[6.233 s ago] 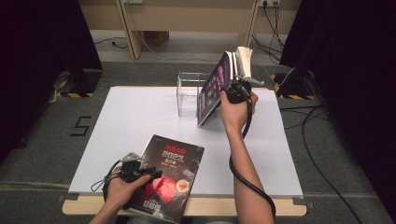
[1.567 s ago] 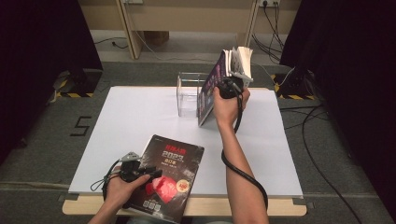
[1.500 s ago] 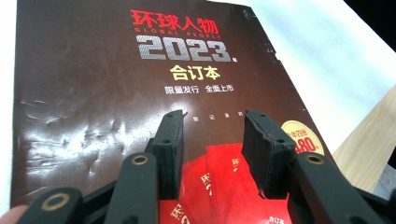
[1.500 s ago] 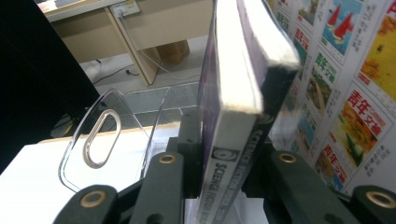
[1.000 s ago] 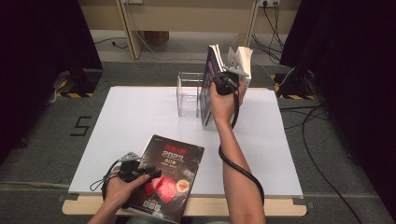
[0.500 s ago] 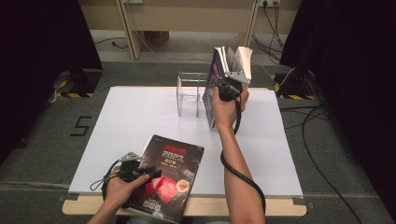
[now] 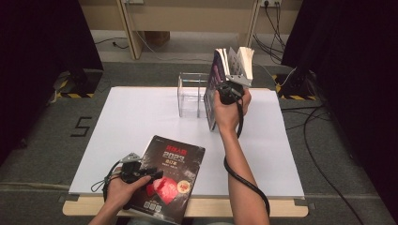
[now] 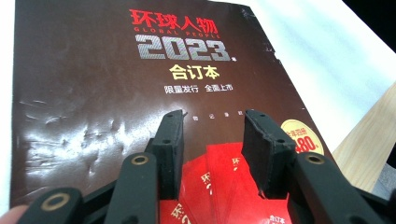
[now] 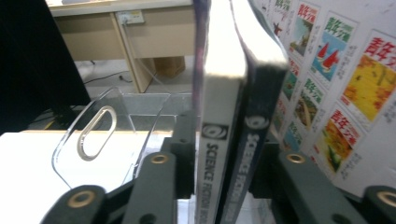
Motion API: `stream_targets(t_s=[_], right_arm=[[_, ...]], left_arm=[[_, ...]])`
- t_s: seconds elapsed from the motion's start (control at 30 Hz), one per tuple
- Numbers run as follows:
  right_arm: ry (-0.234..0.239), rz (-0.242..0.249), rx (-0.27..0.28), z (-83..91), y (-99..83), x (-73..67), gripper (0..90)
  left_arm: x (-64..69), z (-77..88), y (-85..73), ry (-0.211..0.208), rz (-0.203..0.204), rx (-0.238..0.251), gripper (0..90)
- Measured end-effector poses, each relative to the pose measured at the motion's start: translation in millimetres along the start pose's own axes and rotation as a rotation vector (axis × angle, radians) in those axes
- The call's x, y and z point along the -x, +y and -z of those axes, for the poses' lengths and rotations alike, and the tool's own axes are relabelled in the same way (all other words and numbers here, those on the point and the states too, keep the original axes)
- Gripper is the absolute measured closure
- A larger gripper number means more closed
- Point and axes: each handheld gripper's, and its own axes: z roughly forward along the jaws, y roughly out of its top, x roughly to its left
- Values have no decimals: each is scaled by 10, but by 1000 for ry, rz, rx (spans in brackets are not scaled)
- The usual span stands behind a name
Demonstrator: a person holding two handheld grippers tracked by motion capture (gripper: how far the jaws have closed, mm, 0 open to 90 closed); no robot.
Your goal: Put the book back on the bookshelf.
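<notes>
A dark magazine (image 7: 176, 159) with a red design lies flat at the table's front edge. My left gripper (image 7: 152, 174) rests on its cover (image 8: 116, 70). In the left gripper view, my left gripper (image 8: 212, 116) has its jaws apart and nothing between them. Two upright books (image 7: 213, 91) stand at the back, just right of a clear acrylic stand (image 7: 192, 93). My right gripper (image 7: 229, 84) is at their spines (image 9: 219, 93). Its jaws have just been opening, and my right gripper (image 9: 224, 126) now straddles both spines loosely.
A third volume with fanned pages (image 7: 240, 58) and a cover of small colourful pictures (image 9: 336, 93) leans behind the books. The acrylic stand's wall has an oval slot (image 9: 95, 133). A white sheet (image 7: 136, 117) covers the table. Cables lie on the floor (image 7: 319, 122) to the right.
The books have gone from leaning left against the stand to standing upright. My right hand has dropped slightly along their spines. My left gripper and the magazine have not moved.
</notes>
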Motion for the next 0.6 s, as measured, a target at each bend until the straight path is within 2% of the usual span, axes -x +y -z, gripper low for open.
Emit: stream_targets(t_s=[0.2, 0.4, 0.6], right_arm=[[20, -37, -35, -36, 86, 26, 676], [28, -54, -78, -64, 185, 23, 659], [13, -87, -150, -141, 222, 43, 720]], left_arm=[[-7, 5, 1, 0, 1, -1, 581], [-4, 7, 5, -2, 0, 2, 580], [1, 3, 3, -5, -2, 2, 580]])
